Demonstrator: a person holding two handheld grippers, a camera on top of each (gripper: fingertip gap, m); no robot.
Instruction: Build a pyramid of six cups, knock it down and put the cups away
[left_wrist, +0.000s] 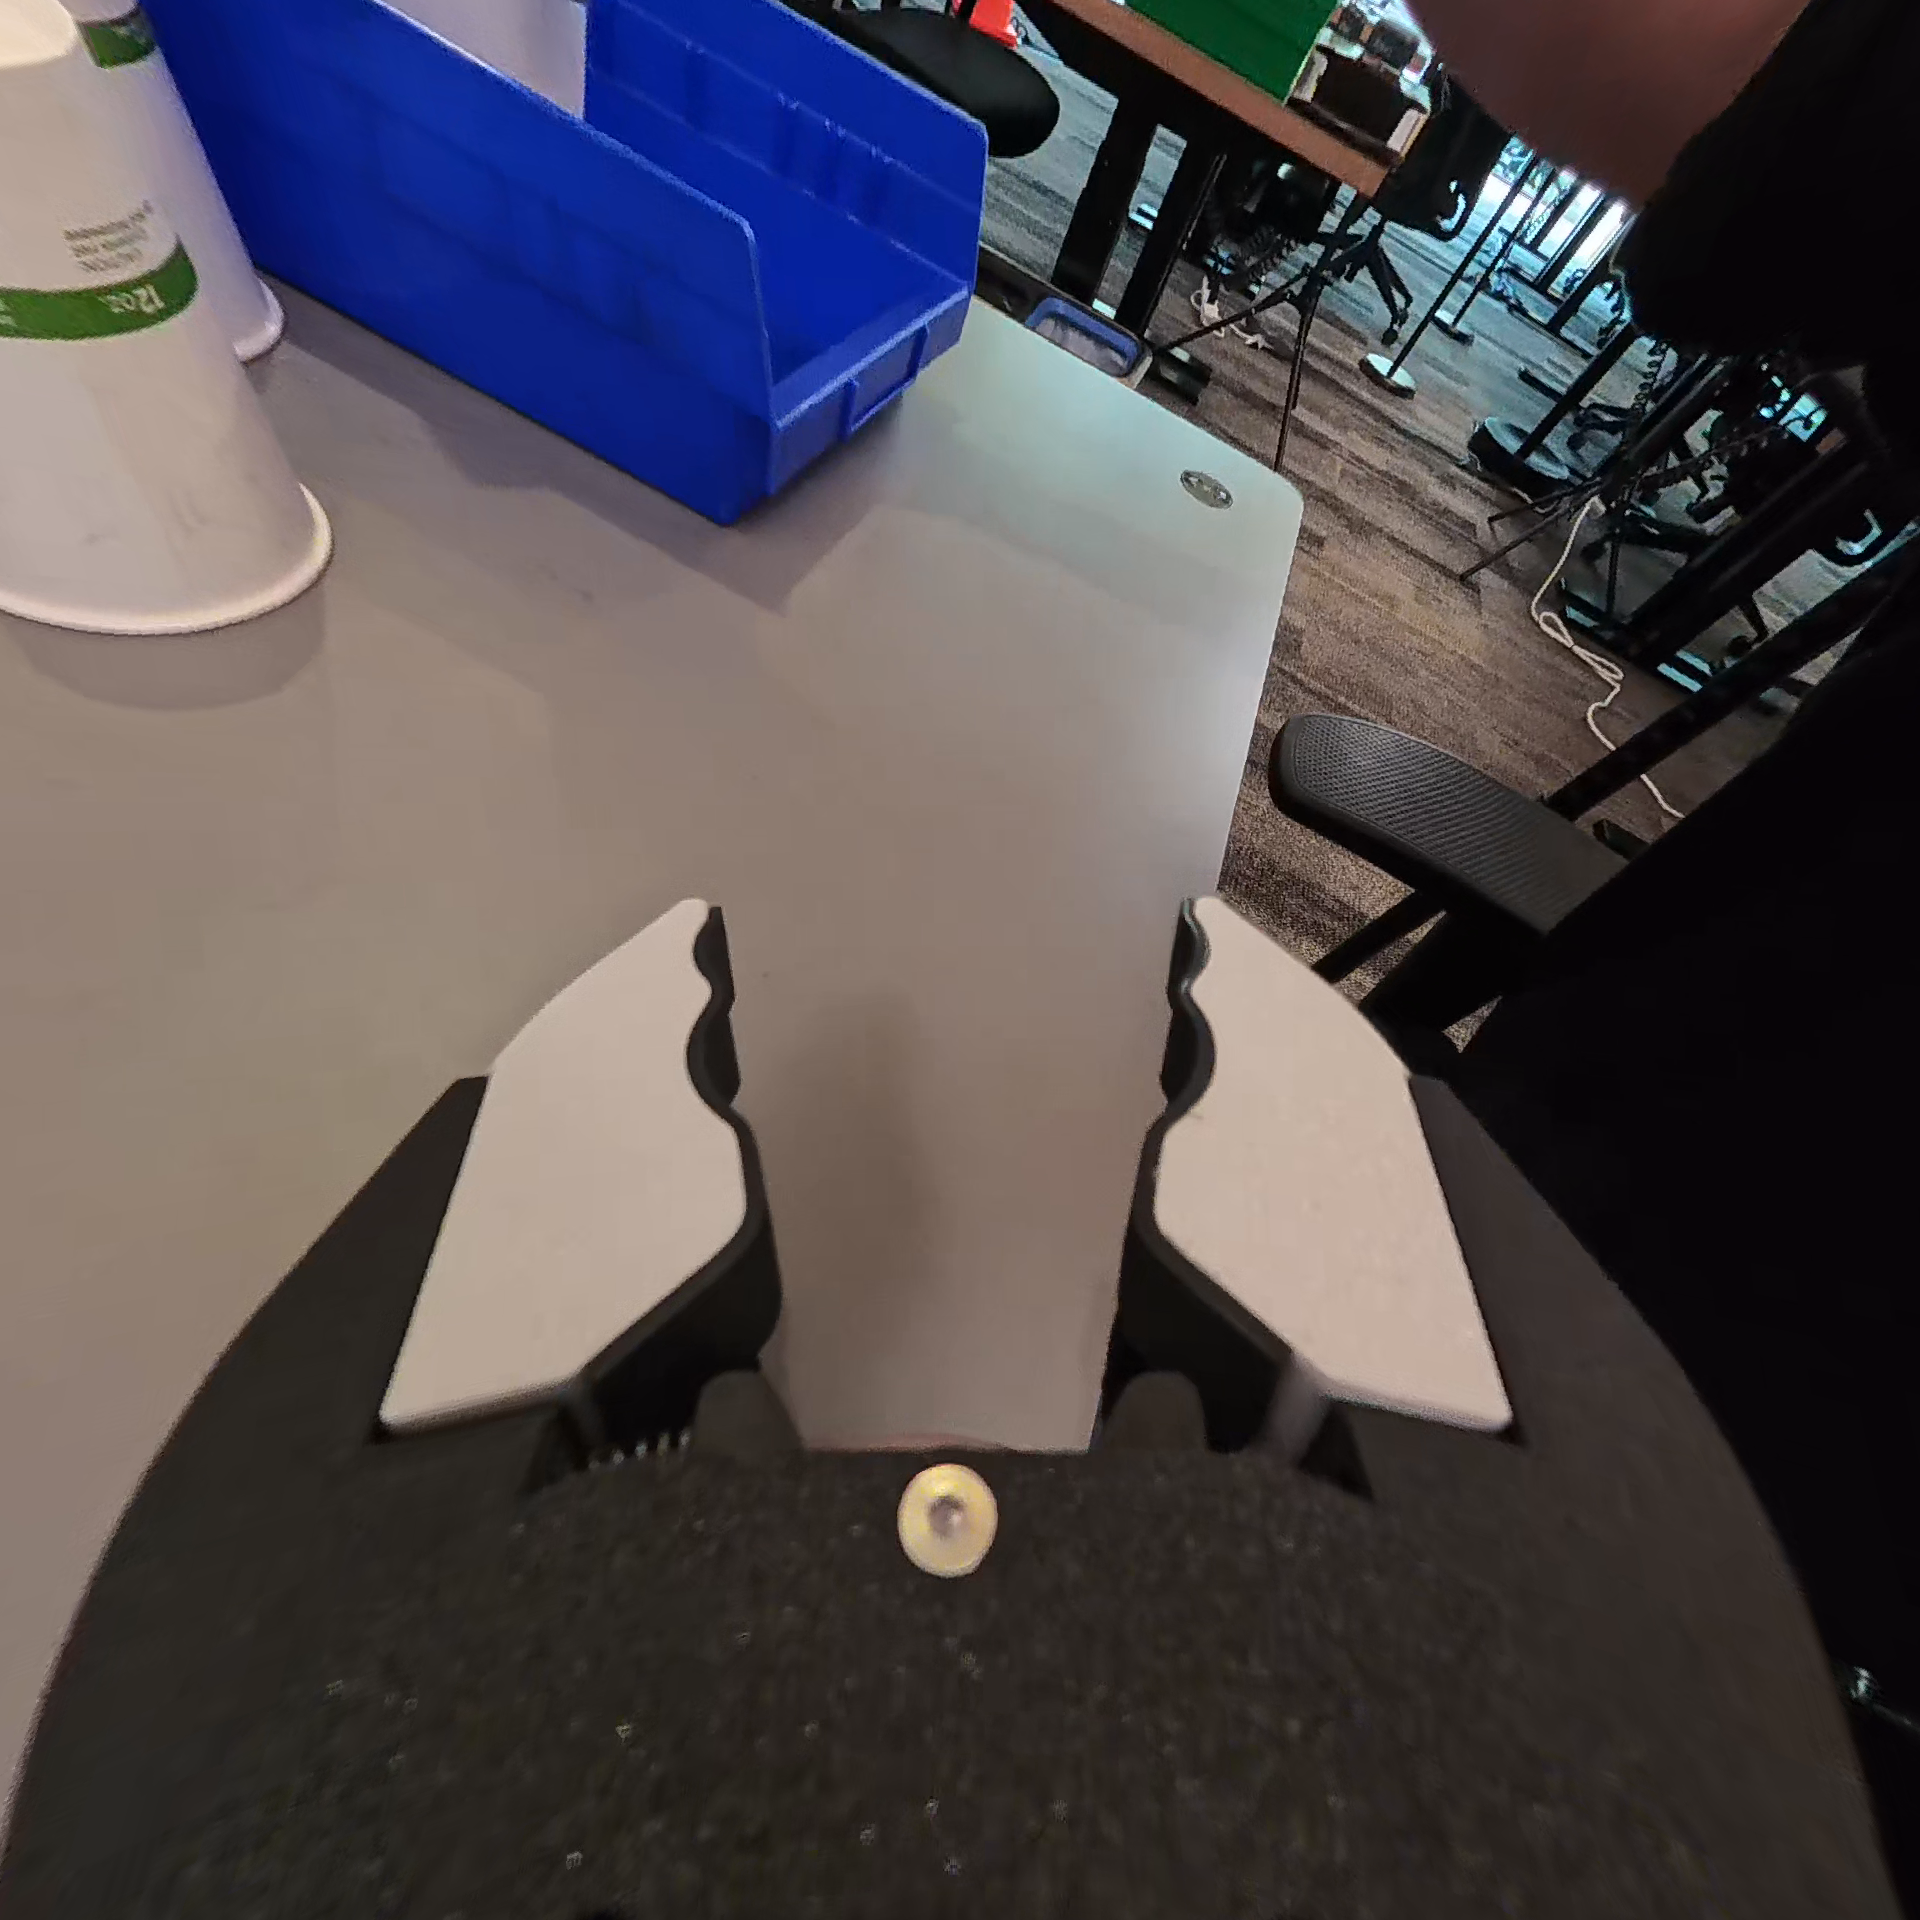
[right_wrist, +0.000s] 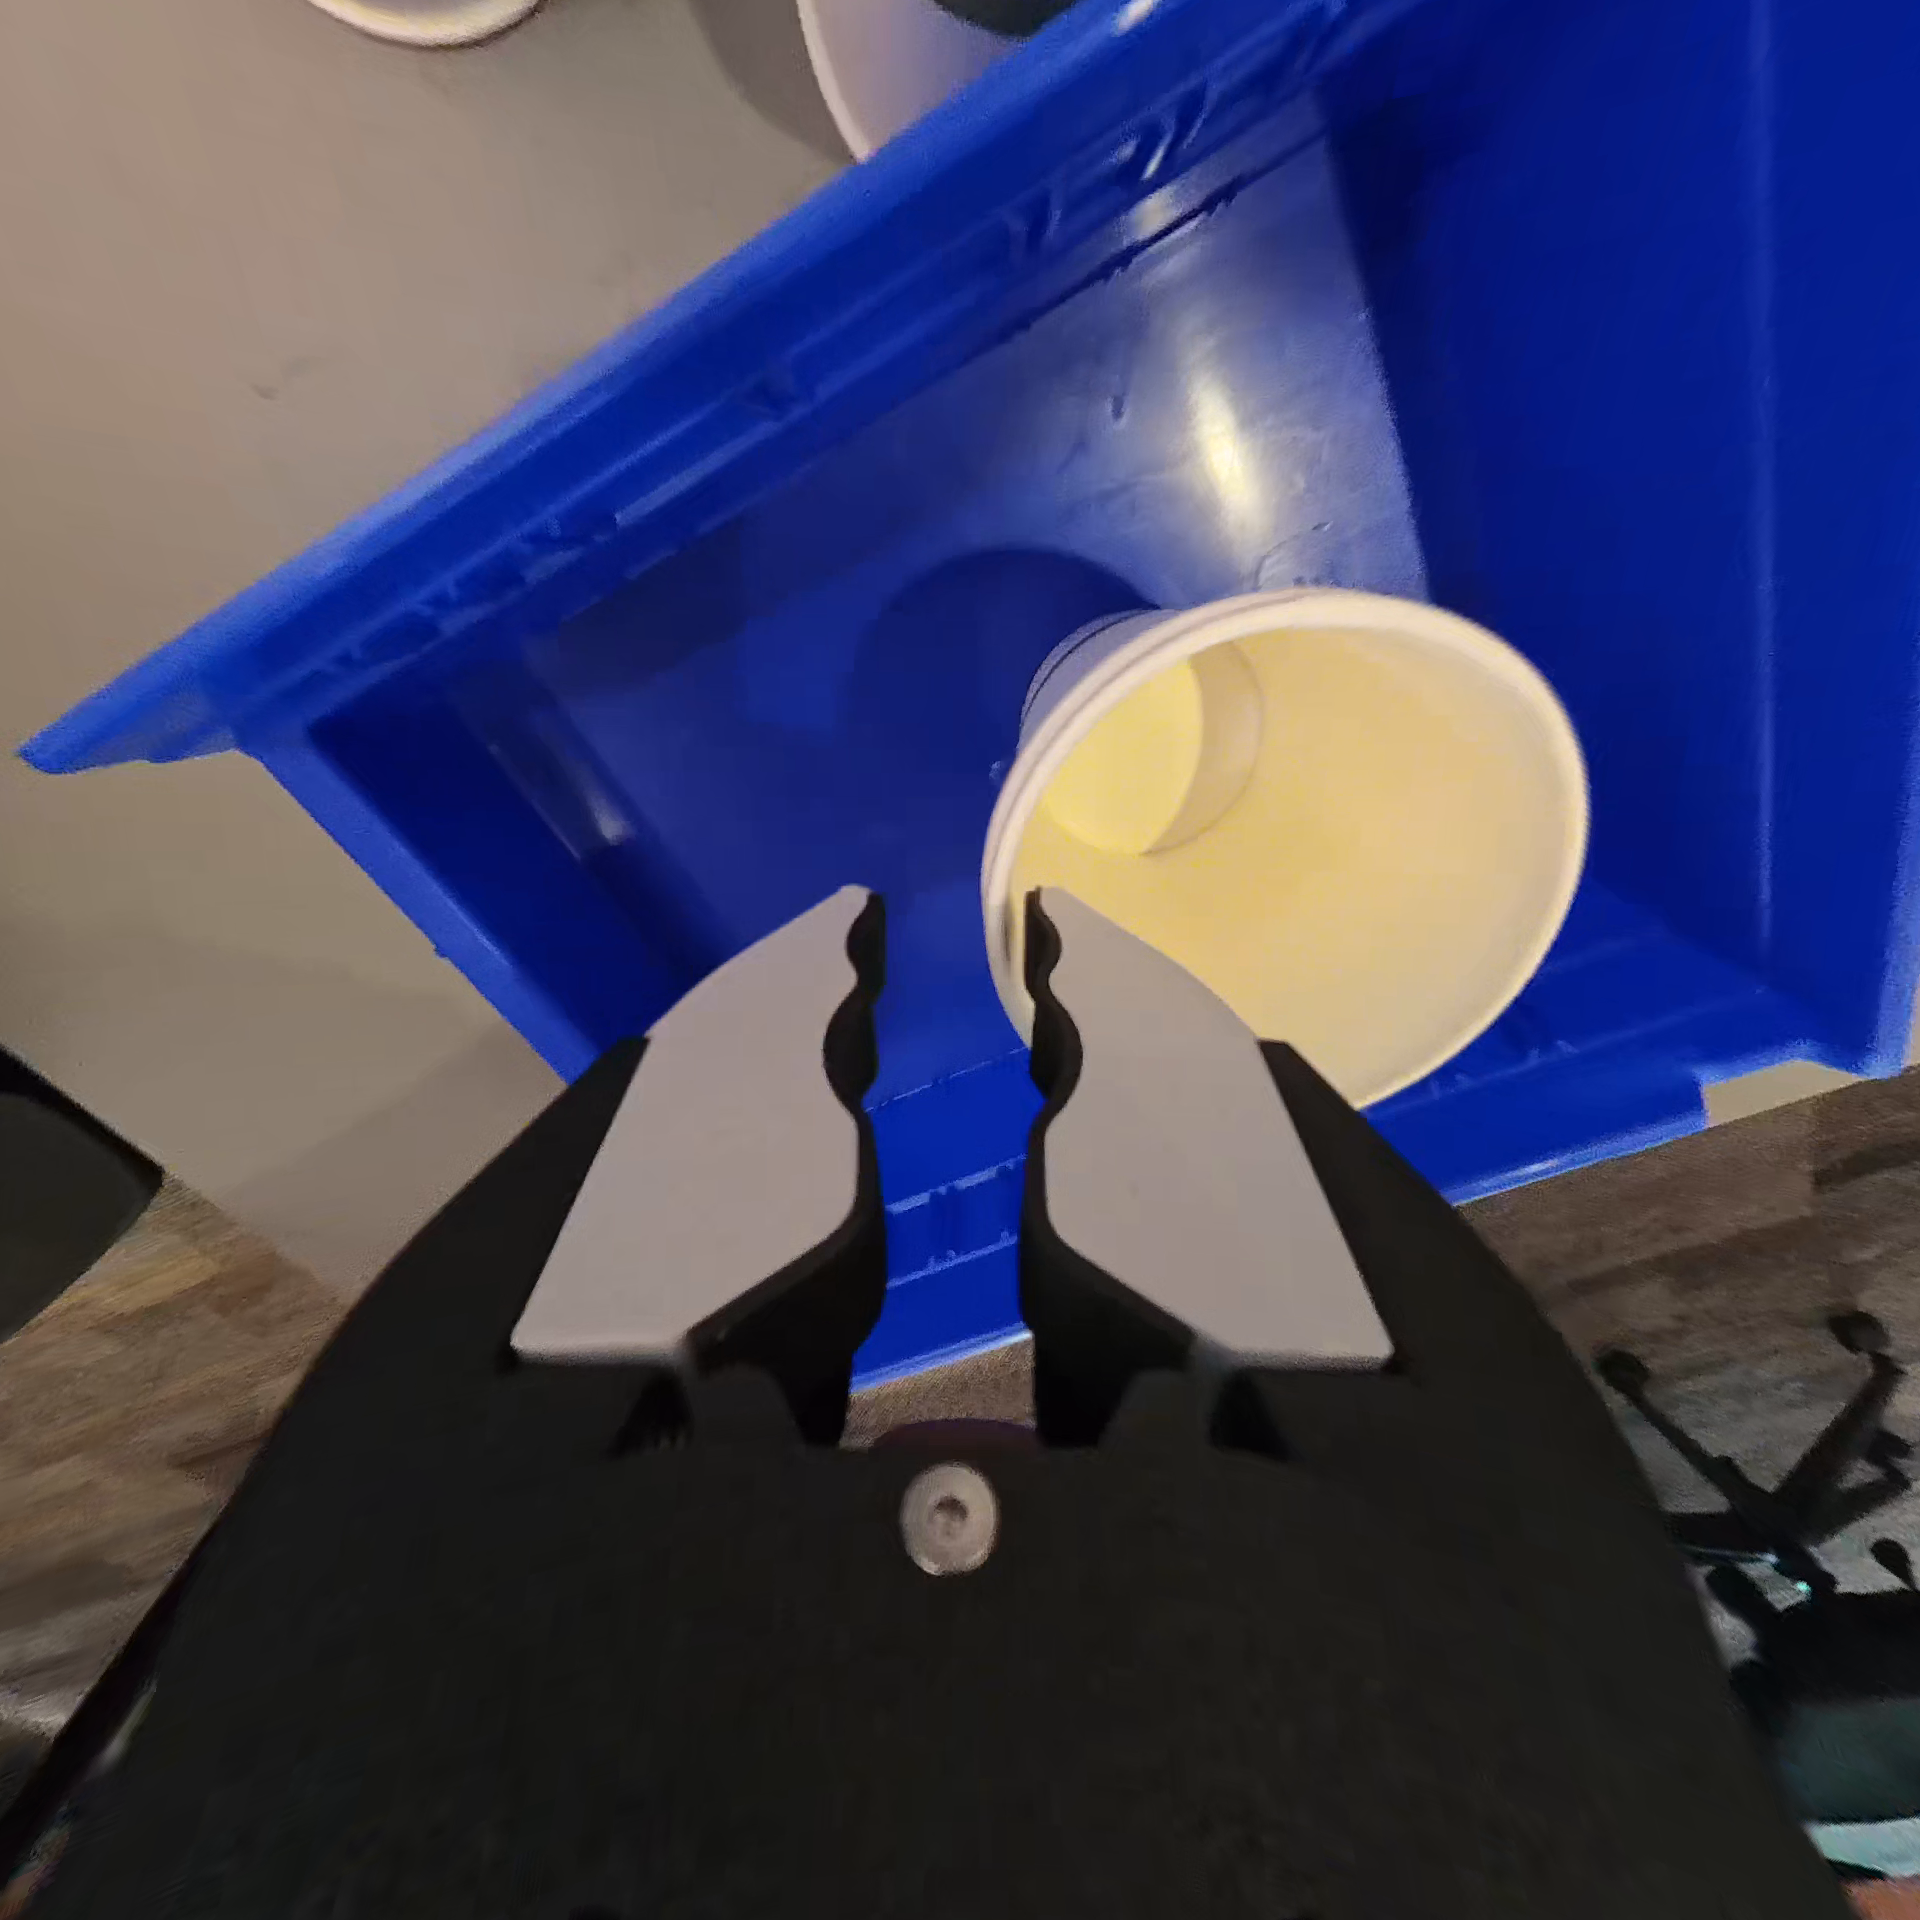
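The right gripper (right_wrist: 953, 909) has its jaws narrowly parted with nothing between them, above a stack of nested paper cups (right_wrist: 1288, 842) lying on its side inside the blue bin (right_wrist: 644, 582). The left gripper (left_wrist: 951, 914) hangs with jaws wide and empty over the grey desk (left_wrist: 623, 779). Two upside-down cups (left_wrist: 135, 416) stand beside the bin, which sits towards the desk's far edge.

The bin (left_wrist: 582, 260) is bright blue on a plain grey tabletop (left_wrist: 623, 748). At upper left, a white paper cup (left_wrist: 135, 416) carries a green band; the cup in the bin (right_wrist: 1288, 842) is cream inside.
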